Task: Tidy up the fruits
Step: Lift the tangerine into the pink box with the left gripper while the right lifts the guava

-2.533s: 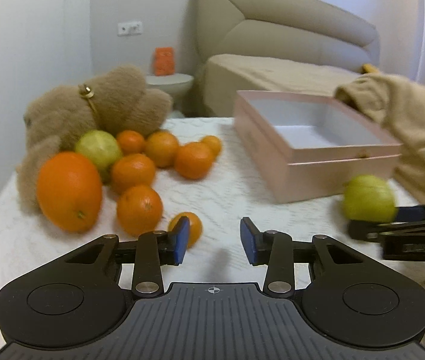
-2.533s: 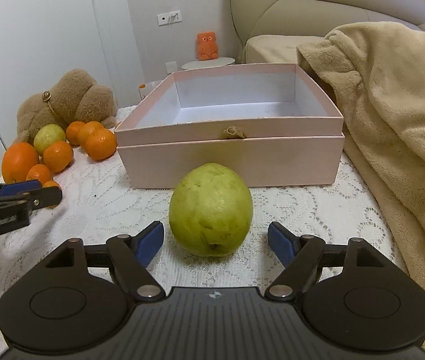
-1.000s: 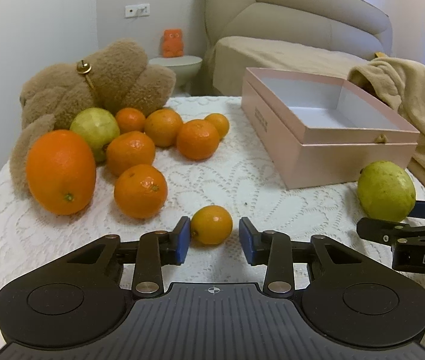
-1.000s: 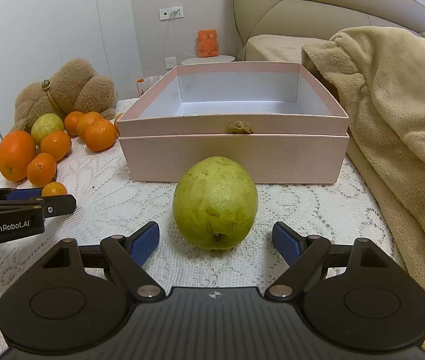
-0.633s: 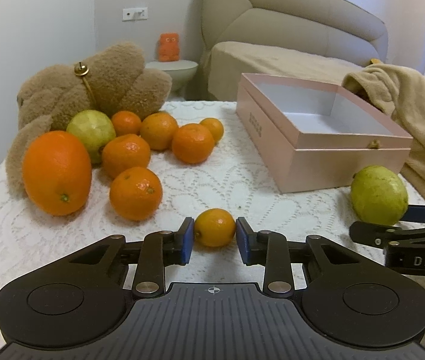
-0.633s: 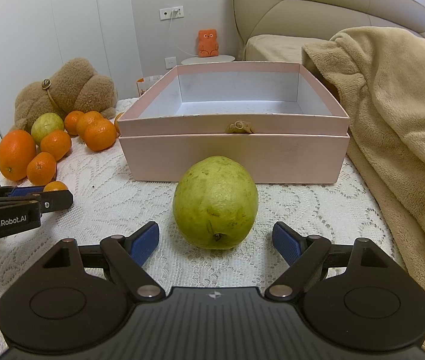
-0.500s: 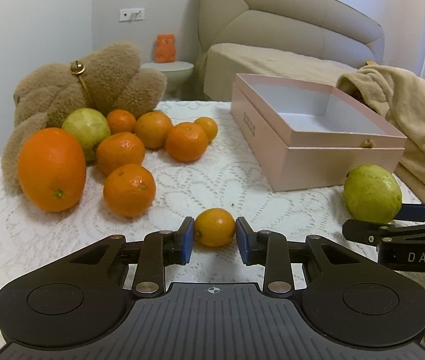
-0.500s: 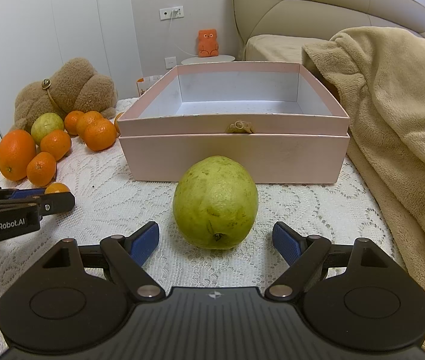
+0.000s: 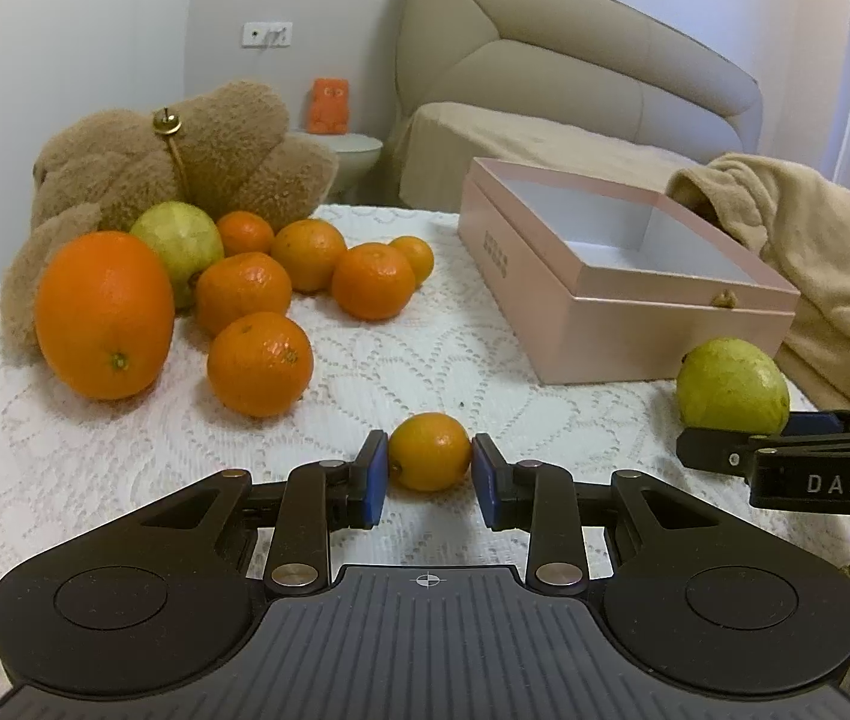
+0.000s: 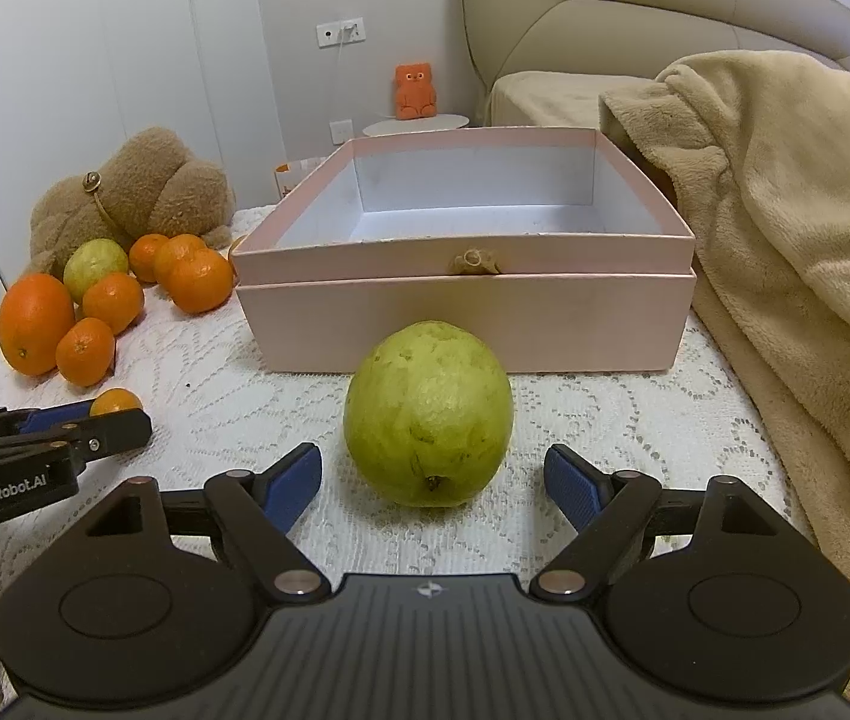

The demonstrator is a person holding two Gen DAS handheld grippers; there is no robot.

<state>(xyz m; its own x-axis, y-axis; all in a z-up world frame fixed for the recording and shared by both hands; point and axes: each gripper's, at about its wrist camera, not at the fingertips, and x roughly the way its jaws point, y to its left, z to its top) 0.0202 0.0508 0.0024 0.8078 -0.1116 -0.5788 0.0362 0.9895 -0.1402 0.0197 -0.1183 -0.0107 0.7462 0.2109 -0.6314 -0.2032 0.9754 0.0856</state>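
Note:
A small orange (image 9: 429, 451) lies on the lace tablecloth with my left gripper (image 9: 429, 477) shut on it, both blue pads pressing its sides. In the right wrist view the same small orange (image 10: 116, 402) peeks out behind the left gripper (image 10: 107, 417). A green guava (image 10: 428, 414) stands in front of the open pink box (image 10: 466, 306). My right gripper (image 10: 432, 474) straddles the guava; its jaws are closing, and a gap remains on each side. The guava (image 9: 732, 387) also shows at the right of the left wrist view.
A big orange (image 9: 104, 315), a second guava (image 9: 179, 243) and several tangerines (image 9: 260, 363) cluster at the left against a brown teddy bear (image 9: 185, 144). A beige blanket (image 10: 784, 240) borders the box's right side. A sofa stands behind the table.
The left jaws have closed onto the small orange, which earlier lay loose just ahead of them. The right jaws have narrowed slightly around the guava. The guava has not moved.

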